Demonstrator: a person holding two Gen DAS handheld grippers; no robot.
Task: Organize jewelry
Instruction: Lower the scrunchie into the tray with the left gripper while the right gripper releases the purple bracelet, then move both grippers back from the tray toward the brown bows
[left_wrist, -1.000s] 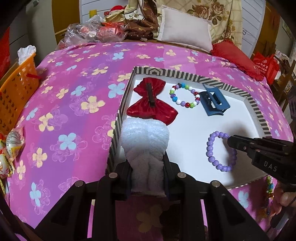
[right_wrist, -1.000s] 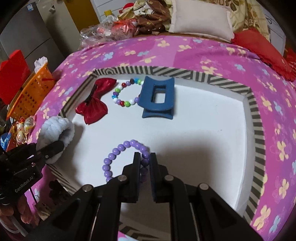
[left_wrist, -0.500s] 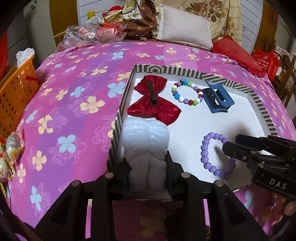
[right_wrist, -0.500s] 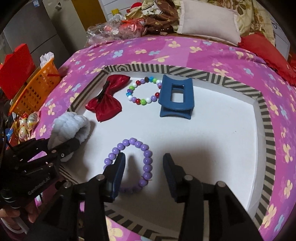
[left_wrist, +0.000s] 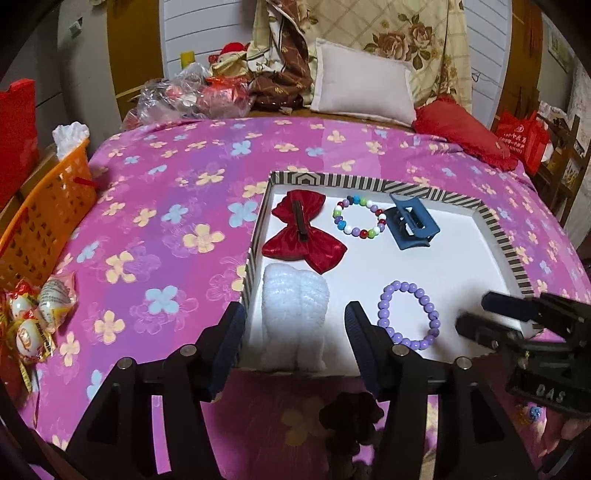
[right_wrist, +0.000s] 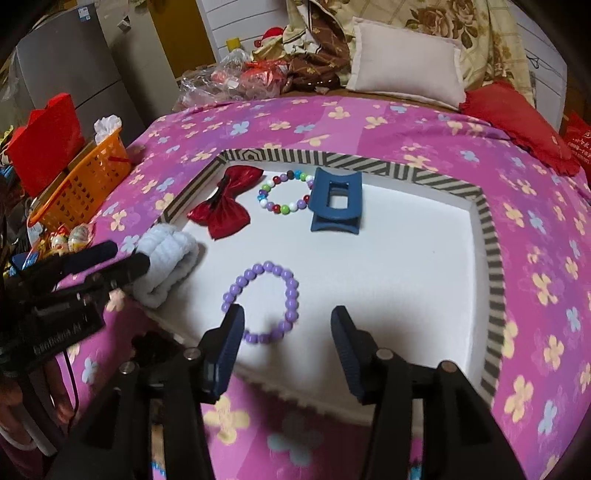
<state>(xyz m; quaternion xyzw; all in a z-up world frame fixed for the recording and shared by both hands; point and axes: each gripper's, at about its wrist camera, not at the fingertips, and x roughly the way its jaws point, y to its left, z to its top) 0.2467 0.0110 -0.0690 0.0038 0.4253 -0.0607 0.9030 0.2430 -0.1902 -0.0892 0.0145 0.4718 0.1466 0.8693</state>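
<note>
A striped-rim white tray (left_wrist: 502, 240) (right_wrist: 491, 254) lies on the pink flowered bedspread. In it lie a white fluffy scrunchie (left_wrist: 295, 314) (right_wrist: 166, 262), a red bow clip (left_wrist: 303, 236) (right_wrist: 225, 210), a multicoloured bead bracelet (left_wrist: 360, 218) (right_wrist: 284, 195), a blue claw clip (left_wrist: 412, 225) (right_wrist: 336, 206) and a purple bead bracelet (left_wrist: 408, 314) (right_wrist: 266, 302). My left gripper (left_wrist: 295, 343) is open, its jaws either side of the scrunchie's near end without touching. My right gripper (right_wrist: 288, 343) is open just behind the purple bracelet, holding nothing.
An orange basket (left_wrist: 44, 218) (right_wrist: 85, 184) stands at the bed's left edge with wrapped snacks (left_wrist: 33, 317) beside it. Pillows (left_wrist: 364, 88), a red cushion (left_wrist: 461, 133) and plastic bags (left_wrist: 188, 96) crowd the far end. A dark furry item (left_wrist: 351, 417) lies before the tray.
Both grippers opened and drew back. The left let go of the white scrunchie, the right let go of the purple bracelet; both items now rest in the tray.
</note>
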